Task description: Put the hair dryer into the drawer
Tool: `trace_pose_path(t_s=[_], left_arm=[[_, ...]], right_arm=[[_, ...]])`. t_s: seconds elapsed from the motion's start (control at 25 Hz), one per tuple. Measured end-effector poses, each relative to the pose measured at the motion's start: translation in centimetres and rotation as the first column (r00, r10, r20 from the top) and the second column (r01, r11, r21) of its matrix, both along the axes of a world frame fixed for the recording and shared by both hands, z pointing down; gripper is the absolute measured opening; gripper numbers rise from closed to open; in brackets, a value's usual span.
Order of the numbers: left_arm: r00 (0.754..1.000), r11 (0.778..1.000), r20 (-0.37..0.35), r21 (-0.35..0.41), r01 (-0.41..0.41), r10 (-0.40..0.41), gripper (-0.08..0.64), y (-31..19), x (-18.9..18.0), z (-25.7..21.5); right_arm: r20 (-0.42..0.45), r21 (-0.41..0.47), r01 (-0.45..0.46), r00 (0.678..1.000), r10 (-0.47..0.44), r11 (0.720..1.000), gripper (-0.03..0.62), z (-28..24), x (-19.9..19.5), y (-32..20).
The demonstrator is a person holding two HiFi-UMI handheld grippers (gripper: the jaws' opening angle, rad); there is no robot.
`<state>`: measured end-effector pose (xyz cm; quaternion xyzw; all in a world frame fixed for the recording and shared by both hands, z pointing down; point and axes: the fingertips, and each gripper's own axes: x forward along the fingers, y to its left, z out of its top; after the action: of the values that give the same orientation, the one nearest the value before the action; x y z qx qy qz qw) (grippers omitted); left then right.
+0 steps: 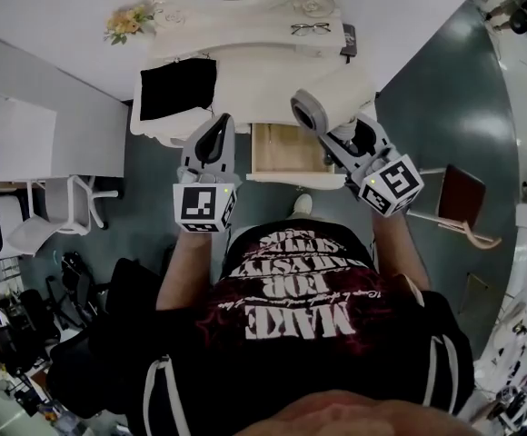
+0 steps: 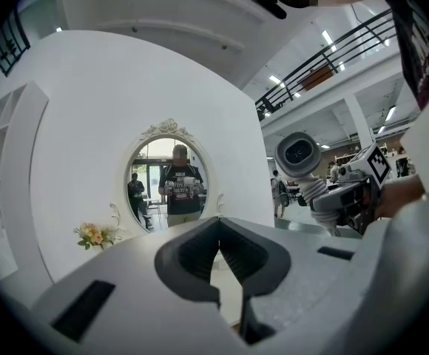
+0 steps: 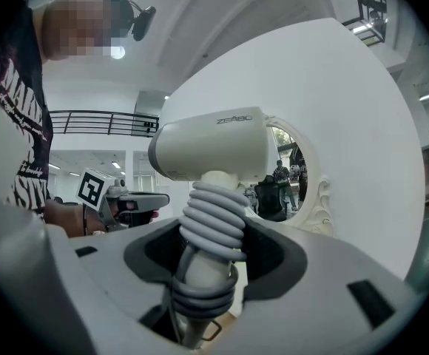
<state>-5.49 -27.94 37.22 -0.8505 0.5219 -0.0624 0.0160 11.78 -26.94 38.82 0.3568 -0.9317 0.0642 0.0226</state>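
A white hair dryer [image 1: 309, 110] with its grey cord coiled round the handle stands upright in my right gripper [image 1: 338, 145], which is shut on that handle. In the right gripper view the dryer's body [image 3: 214, 150] rises above the jaws of the right gripper [image 3: 213, 251]. The wooden drawer [image 1: 286, 149] of the white vanity [image 1: 245, 80] stands pulled out, just below and between both grippers. My left gripper [image 1: 213, 136] hangs at the drawer's left side, shut with nothing in it [image 2: 219, 244]. The left gripper view shows the dryer [image 2: 298, 154] off to its right.
A black cloth [image 1: 177, 87] lies on the vanity's left, with glasses [image 1: 310, 28] and a dark flat item [image 1: 349, 39] at its back right. Flowers [image 1: 129, 21] stand beside the oval mirror [image 2: 170, 172]. There is a white chair [image 1: 68, 207] on the left and a wooden chair [image 1: 463, 198] on the right.
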Motion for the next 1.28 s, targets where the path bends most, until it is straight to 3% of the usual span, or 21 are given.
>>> trace_pose_path(t_s=[0.36,0.52,1.28], left_arm=[[0.999,0.999,0.024,-0.01,0.043,-0.042,0.005,-0.8,2.3,0.3],[0.997,0.998,0.053,-0.032,0.051,-0.049,0.005,-0.7,2.5,1.1],[0.999,0.995,0.052,-0.1,0.018,-0.013,0.005,-4.0,-2.8,2.7]], right_arm=[[0.007,-0.017,0.081,0.997,-0.081,0.997,0.233,0.8,1.9,-2.2],[-0.031,-0.041,0.106,0.994,-0.107,0.994,0.233,2.6,1.8,-2.6],[-0.049,-0.218,0.066,0.996,-0.078,0.974,0.233,9.5,-3.3,-4.7]])
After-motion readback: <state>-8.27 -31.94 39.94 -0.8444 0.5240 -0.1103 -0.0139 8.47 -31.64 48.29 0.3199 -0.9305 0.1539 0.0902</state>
